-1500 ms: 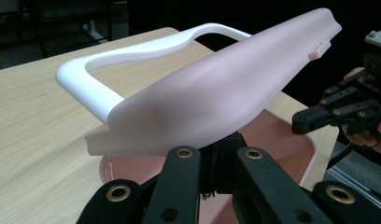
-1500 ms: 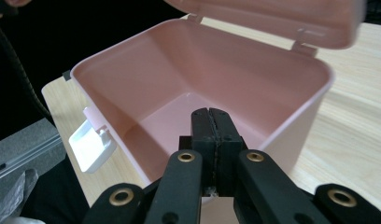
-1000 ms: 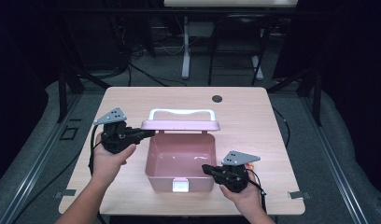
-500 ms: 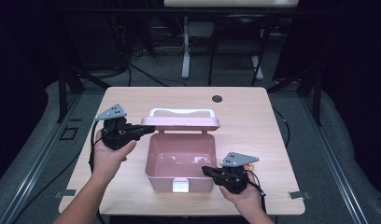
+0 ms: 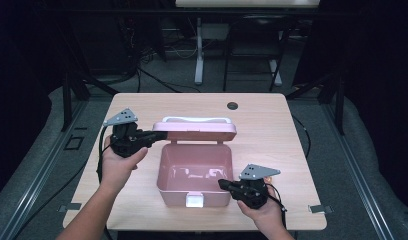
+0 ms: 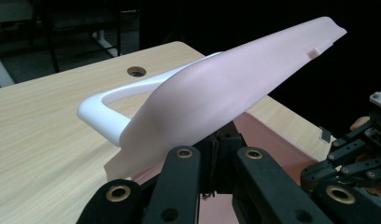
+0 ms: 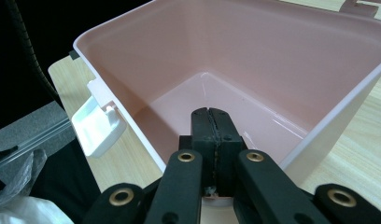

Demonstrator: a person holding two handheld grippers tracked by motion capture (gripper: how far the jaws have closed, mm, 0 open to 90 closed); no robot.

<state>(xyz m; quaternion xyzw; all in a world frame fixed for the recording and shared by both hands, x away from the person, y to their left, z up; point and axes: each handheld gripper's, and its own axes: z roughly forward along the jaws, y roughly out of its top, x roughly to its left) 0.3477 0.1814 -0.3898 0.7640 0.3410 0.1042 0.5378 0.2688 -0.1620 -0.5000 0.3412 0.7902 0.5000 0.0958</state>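
A pink box [image 5: 192, 167] stands open on the table, nothing visible inside [image 7: 254, 56]. Its pink lid [image 5: 197, 131] with a white handle [image 5: 194, 120] hangs tilted over the back of the box. My left gripper [image 5: 159, 135] is shut on the lid's left edge; in the left gripper view the lid [image 6: 226, 88] slants up above the jaws of the left gripper [image 6: 219, 140]. My right gripper [image 5: 223, 184] is shut on the box's front right rim, and the right gripper [image 7: 210, 114] points into the box. A white latch [image 7: 97, 126] sticks out of the front wall.
The wooden table [image 5: 272, 130] has a round cable hole [image 5: 232, 105] behind the box. Dark floor, cables and stand legs surround the table. In the left gripper view the other gripper [image 6: 352, 163] shows at the right edge.
The lid has swung up from leaning back and now tips forward over the box, carried by my left gripper. The right gripper has stayed at the front rim.
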